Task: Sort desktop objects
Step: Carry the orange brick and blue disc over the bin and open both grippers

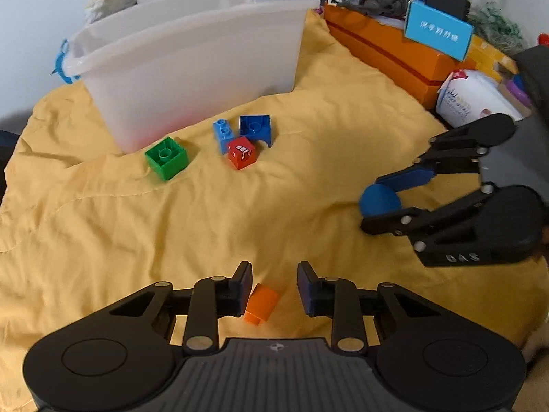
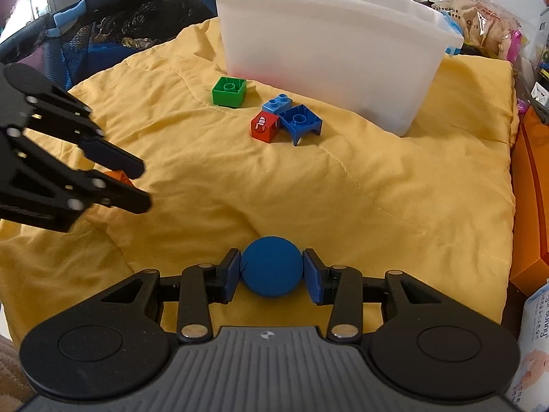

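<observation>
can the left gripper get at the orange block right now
Probably yes. The left gripper is open with the orange block lying on the yellow cloth between its fingers, touching the left one; nothing covers it. The right gripper is off aside, shut on a blue ball.

Five toy bricks: one green (image 1: 166,158), one red (image 1: 241,153), two blue (image 1: 223,135) (image 1: 255,127), one orange (image 1: 261,303); one blue ball (image 2: 271,267); one white bin (image 1: 192,65).

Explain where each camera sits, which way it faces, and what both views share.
Left wrist: sits on the left gripper, looking forward over the small orange plastic block between its open fingers; the right gripper shows at right.
Right wrist: sits on the right gripper, which is closed on the blue round ball; the left gripper shows at left.
Shared: yellow cloth, translucent white plastic bin, green square block.
</observation>
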`<control>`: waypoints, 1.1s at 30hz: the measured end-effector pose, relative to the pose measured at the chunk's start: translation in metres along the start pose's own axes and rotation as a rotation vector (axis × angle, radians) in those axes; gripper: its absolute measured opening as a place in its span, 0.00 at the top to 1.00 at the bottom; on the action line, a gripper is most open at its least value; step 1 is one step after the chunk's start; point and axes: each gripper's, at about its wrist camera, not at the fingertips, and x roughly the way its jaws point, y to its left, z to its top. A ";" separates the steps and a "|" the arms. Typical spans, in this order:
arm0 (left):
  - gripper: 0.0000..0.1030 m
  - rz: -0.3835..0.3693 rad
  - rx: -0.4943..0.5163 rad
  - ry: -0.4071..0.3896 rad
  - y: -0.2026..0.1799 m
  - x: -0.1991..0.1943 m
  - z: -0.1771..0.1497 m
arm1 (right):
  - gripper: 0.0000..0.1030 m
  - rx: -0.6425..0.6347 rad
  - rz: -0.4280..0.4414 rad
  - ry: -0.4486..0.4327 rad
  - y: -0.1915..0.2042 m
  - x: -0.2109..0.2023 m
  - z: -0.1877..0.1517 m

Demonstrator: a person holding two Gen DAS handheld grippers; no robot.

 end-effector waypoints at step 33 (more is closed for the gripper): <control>0.76 0.156 -0.095 -0.474 0.059 -0.099 0.128 | 0.59 -0.012 -0.117 -0.381 -0.050 -0.074 0.151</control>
